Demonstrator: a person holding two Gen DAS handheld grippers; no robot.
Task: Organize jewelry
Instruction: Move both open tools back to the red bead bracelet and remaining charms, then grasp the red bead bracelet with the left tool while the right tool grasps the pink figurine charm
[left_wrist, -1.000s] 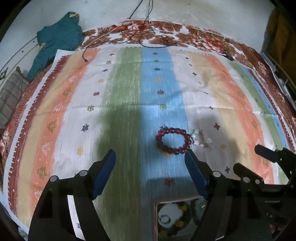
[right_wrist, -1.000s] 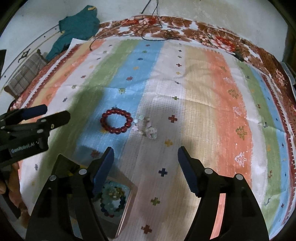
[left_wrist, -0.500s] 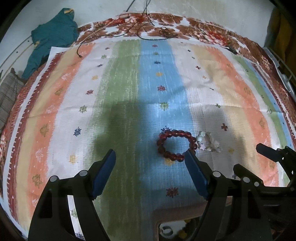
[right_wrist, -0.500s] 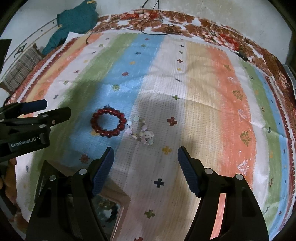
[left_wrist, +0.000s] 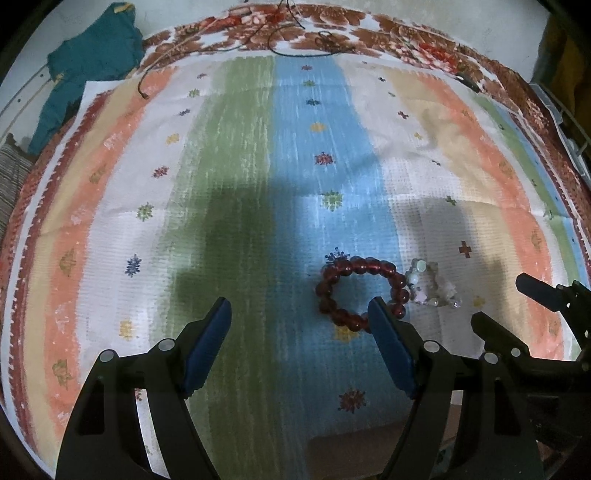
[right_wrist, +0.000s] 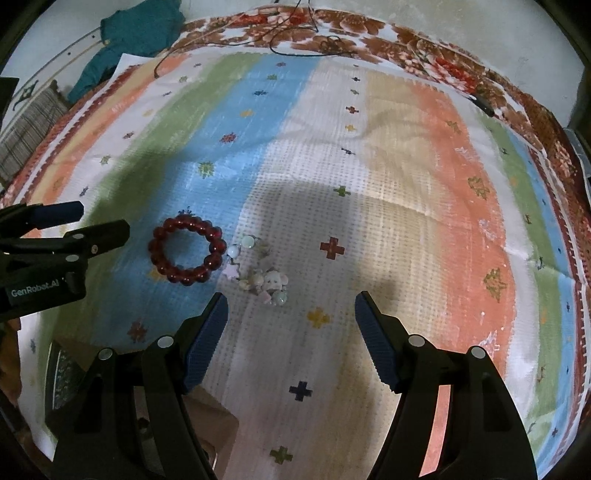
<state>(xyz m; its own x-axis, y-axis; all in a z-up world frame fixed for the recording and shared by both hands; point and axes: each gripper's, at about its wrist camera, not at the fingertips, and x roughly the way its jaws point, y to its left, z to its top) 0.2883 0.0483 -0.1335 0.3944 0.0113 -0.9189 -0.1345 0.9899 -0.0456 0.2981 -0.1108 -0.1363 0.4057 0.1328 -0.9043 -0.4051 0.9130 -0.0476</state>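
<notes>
On the striped cloth, blue band, lies the red bead bracelet, flat; pale bead bracelet just beside it on the white band. My left gripper hangs spread wide, its right finger overlapping the red beads' near edge in view. My right gripper spread wide too, holding nothing, pale beads just ahead.

Striped cloth covers floral bed. On cloth: red bracelet at 9 o'clock in right view, pale bracelet touching its 4 o'clock side. Teal garment at 11 o'clock.
</notes>
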